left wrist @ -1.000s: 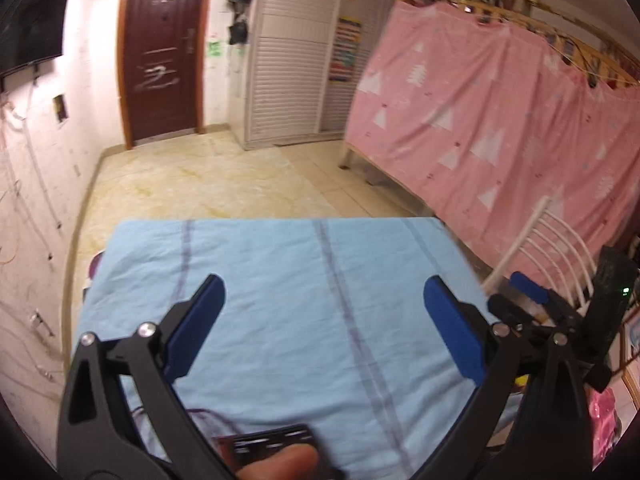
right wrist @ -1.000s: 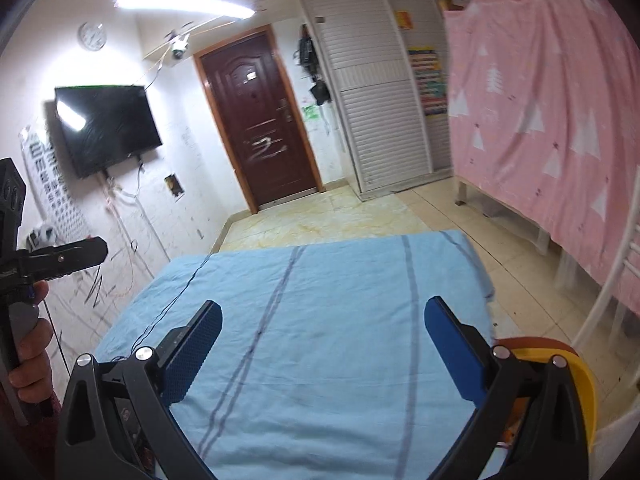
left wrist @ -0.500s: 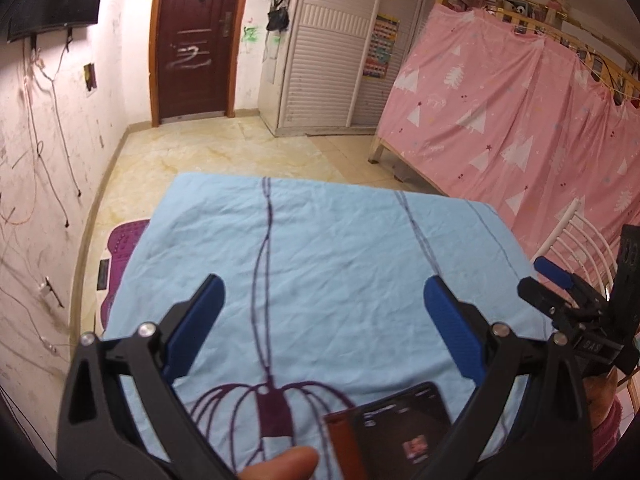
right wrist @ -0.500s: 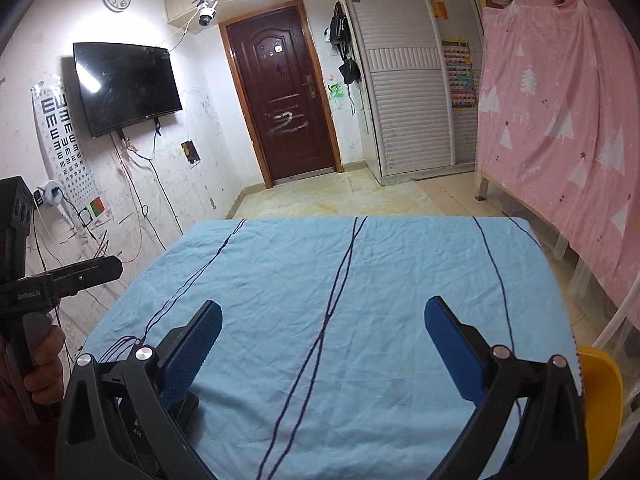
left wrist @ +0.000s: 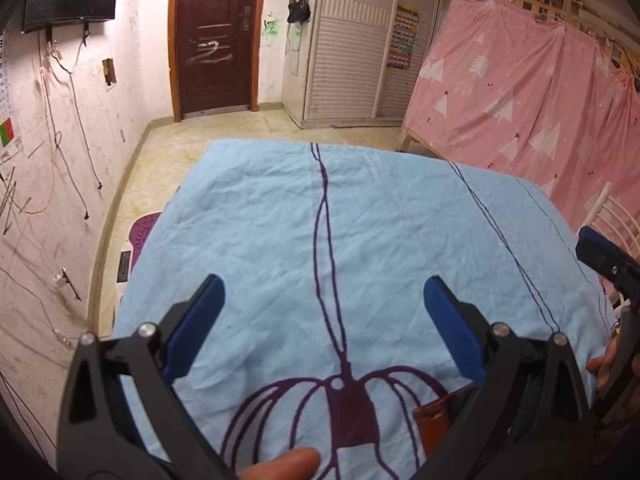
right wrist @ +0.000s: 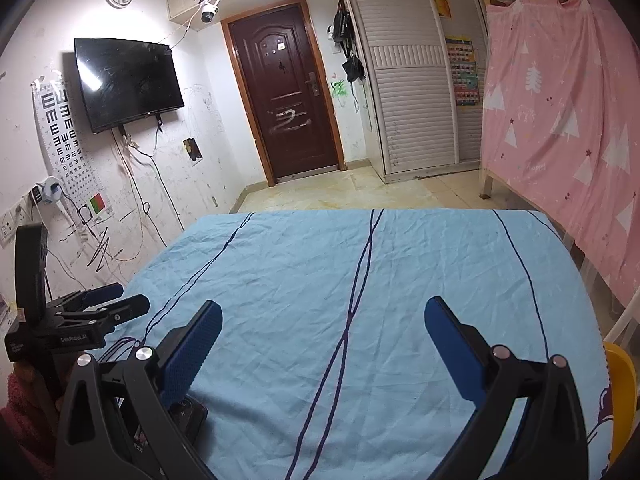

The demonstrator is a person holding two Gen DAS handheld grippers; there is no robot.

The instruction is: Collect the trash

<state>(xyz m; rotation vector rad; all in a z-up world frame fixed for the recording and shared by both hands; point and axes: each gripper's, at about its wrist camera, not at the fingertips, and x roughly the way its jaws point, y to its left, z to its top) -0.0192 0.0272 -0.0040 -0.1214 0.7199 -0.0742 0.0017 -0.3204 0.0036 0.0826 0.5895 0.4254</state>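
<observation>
Both grippers, left gripper (left wrist: 320,320) & right gripper (right wrist: 320,336), hover wide open w/ nothing held over the blue cloth (right wrist: 360,272), prob. scanning since no trash shows yet.

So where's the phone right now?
The phone lies on the blue cloth at its near left corner, just behind the right gripper's left finger in the right wrist view; the left wrist view shows it at lower right.

Right gripper (right wrist: 323,344) fingers spread wide over blue tablecloth (right wrist: 360,280), left gripper (right wrist: 100,304) at left
</observation>
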